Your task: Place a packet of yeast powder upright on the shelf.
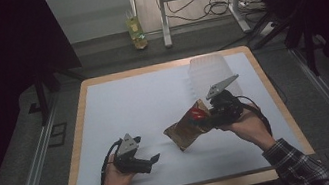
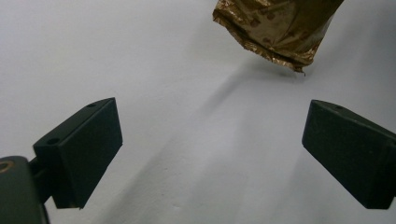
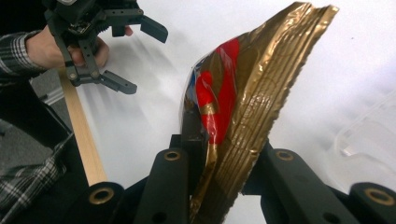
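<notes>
Now: right tool [image 3: 219,186] pinching gold bag [image 3: 252,93] | left tool [image 2: 210,154] spread, empty

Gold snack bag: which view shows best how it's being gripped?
The right gripper view. There the gold snack bag stands pinched by its crimped end in the shut right gripper. The high view shows the bag small, hanging toward the table. The left gripper view catches just its lower end.
</notes>
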The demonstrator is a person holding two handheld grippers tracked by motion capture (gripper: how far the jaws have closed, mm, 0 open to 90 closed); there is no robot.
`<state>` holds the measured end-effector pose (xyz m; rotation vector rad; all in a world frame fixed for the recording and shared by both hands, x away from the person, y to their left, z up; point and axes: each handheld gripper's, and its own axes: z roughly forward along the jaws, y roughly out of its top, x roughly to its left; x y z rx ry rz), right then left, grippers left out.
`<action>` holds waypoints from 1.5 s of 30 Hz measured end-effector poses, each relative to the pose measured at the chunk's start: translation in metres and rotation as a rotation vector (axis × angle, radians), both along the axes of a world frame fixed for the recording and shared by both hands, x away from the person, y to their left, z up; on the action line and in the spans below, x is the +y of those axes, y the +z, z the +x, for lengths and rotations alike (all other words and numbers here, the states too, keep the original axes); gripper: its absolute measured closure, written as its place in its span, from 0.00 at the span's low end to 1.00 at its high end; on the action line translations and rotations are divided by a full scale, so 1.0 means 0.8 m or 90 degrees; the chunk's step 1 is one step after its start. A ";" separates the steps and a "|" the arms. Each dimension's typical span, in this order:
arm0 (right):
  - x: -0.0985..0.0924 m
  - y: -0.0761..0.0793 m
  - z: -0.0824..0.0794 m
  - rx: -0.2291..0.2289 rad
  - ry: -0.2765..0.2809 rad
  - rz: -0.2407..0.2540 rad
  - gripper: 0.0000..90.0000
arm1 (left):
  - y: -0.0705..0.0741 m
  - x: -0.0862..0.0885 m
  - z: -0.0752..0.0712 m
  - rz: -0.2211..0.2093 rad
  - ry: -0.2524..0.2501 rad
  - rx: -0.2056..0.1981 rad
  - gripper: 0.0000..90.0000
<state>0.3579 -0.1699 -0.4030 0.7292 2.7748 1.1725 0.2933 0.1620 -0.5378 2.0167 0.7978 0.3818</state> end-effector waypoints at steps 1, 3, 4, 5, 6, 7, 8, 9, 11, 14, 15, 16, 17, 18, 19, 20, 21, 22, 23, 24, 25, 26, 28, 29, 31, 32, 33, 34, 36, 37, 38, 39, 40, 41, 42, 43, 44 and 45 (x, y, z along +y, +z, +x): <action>0.000 0.002 0.001 -0.005 0.007 -0.004 0.85 | 0.000 0.000 0.000 -0.001 -0.002 -0.002 0.05; -0.001 0.008 0.001 -0.015 0.017 -0.014 0.85 | 0.001 0.001 0.000 -0.003 -0.003 -0.003 0.05; -0.001 0.008 0.001 -0.015 0.017 -0.014 0.85 | 0.001 0.001 0.000 -0.003 -0.003 -0.003 0.05; -0.001 0.013 0.001 -0.030 0.027 -0.025 0.85 | 0.001 0.001 -0.001 -0.004 -0.004 -0.004 0.05; -0.001 0.016 0.002 -0.035 0.034 -0.030 0.85 | 0.001 0.001 -0.001 -0.002 -0.004 -0.006 0.04; -0.002 0.018 0.002 -0.038 0.039 -0.033 0.85 | 0.001 0.001 -0.001 0.000 -0.003 -0.009 0.04; -0.002 0.020 0.003 -0.040 0.041 -0.036 0.85 | 0.001 0.001 -0.001 0.002 -0.004 -0.009 0.04; -0.002 0.023 0.003 -0.044 0.048 -0.039 0.85 | 0.001 0.001 -0.001 0.003 -0.004 -0.009 0.04; -0.003 0.028 0.005 -0.056 0.058 -0.050 0.85 | 0.000 0.001 -0.001 0.005 -0.005 -0.009 0.04; -0.004 0.033 0.007 -0.066 0.070 -0.059 0.85 | 0.000 0.000 -0.002 0.011 -0.008 -0.013 0.04; -0.004 0.036 0.008 -0.069 0.075 -0.063 0.85 | 0.000 -0.001 -0.002 0.013 -0.009 -0.014 0.04; -0.004 0.038 0.009 -0.069 0.079 -0.067 0.85 | 0.000 -0.001 -0.002 0.015 -0.010 -0.015 0.04; -0.004 0.040 0.010 -0.069 0.081 -0.071 0.85 | 0.000 -0.001 -0.002 0.016 -0.010 -0.015 0.04; -0.005 0.043 0.011 -0.068 0.083 -0.075 0.85 | 0.000 -0.001 -0.002 0.018 -0.010 -0.014 0.04; -0.005 0.046 0.013 -0.068 0.085 -0.076 0.85 | 0.000 -0.002 -0.002 0.018 -0.011 -0.015 0.04; -0.006 0.049 0.015 -0.068 0.088 -0.077 0.85 | 0.000 -0.002 -0.002 0.018 -0.011 -0.015 0.04; -0.007 0.052 0.017 -0.072 0.091 -0.078 0.85 | 0.000 -0.002 -0.002 0.019 -0.011 -0.016 0.04; -0.008 0.056 0.019 -0.075 0.091 -0.079 0.85 | 0.000 -0.001 -0.002 0.020 -0.011 -0.016 0.04; -0.008 0.060 0.020 -0.078 0.096 -0.082 0.85 | -0.001 -0.001 -0.002 0.020 -0.011 -0.016 0.04; -0.009 0.063 0.022 -0.082 0.100 -0.086 0.85 | -0.001 -0.002 -0.002 0.021 -0.012 -0.017 0.04; -0.010 0.067 0.024 -0.083 0.099 -0.090 0.85 | -0.001 -0.002 -0.002 0.021 -0.012 -0.017 0.04; -0.010 0.071 0.026 -0.089 0.099 -0.095 0.85 | -0.001 -0.002 -0.002 0.023 -0.012 -0.018 0.05; -0.012 0.076 0.029 -0.096 0.100 -0.102 0.85 | 0.000 -0.002 -0.002 0.023 -0.014 -0.019 0.05; -0.013 0.079 0.031 -0.098 0.100 -0.107 0.85 | 0.000 -0.002 -0.003 0.025 -0.014 -0.019 0.04; -0.015 0.085 0.034 -0.105 0.100 -0.113 0.86 | -0.001 -0.002 -0.003 0.026 -0.016 -0.018 0.04; -0.016 0.087 0.036 -0.110 0.100 -0.113 0.86 | -0.001 -0.002 -0.003 0.026 -0.017 -0.018 0.05; -0.017 0.090 0.038 -0.114 0.098 -0.114 0.86 | -0.001 -0.002 -0.003 0.027 -0.017 -0.018 0.05; -0.018 0.092 0.039 -0.116 0.095 -0.118 0.86 | -0.001 -0.003 -0.003 0.028 -0.018 -0.019 0.05; -0.020 0.097 0.043 -0.126 0.093 -0.126 0.86 | -0.001 -0.004 -0.003 0.028 -0.020 -0.019 0.05; -0.022 0.099 0.045 -0.129 0.090 -0.129 0.86 | -0.001 -0.004 -0.003 0.032 -0.023 -0.019 0.05; -0.023 0.102 0.047 -0.133 0.089 -0.134 0.86 | -0.001 -0.004 -0.003 0.030 -0.022 -0.019 0.05; -0.025 0.105 0.050 -0.138 0.089 -0.135 0.86 | -0.002 -0.005 -0.003 0.030 -0.023 -0.017 0.05; -0.027 0.109 0.052 -0.143 0.088 -0.137 0.86 | -0.002 -0.005 -0.003 0.031 -0.024 -0.017 0.05; -0.029 0.113 0.055 -0.147 0.087 -0.138 0.86 | -0.002 -0.005 -0.003 0.032 -0.024 -0.017 0.05; -0.031 0.116 0.057 -0.155 0.087 -0.141 0.86 | -0.002 -0.005 -0.003 0.032 -0.025 -0.017 0.05; -0.033 0.120 0.059 -0.162 0.088 -0.141 0.86 | -0.002 -0.005 -0.003 0.034 -0.028 -0.015 0.05; -0.035 0.123 0.061 -0.164 0.090 -0.140 0.86 | -0.002 -0.005 -0.003 0.036 -0.030 -0.016 0.05; -0.037 0.127 0.064 -0.165 0.094 -0.143 0.86 | -0.002 -0.006 -0.003 0.037 -0.030 -0.016 0.05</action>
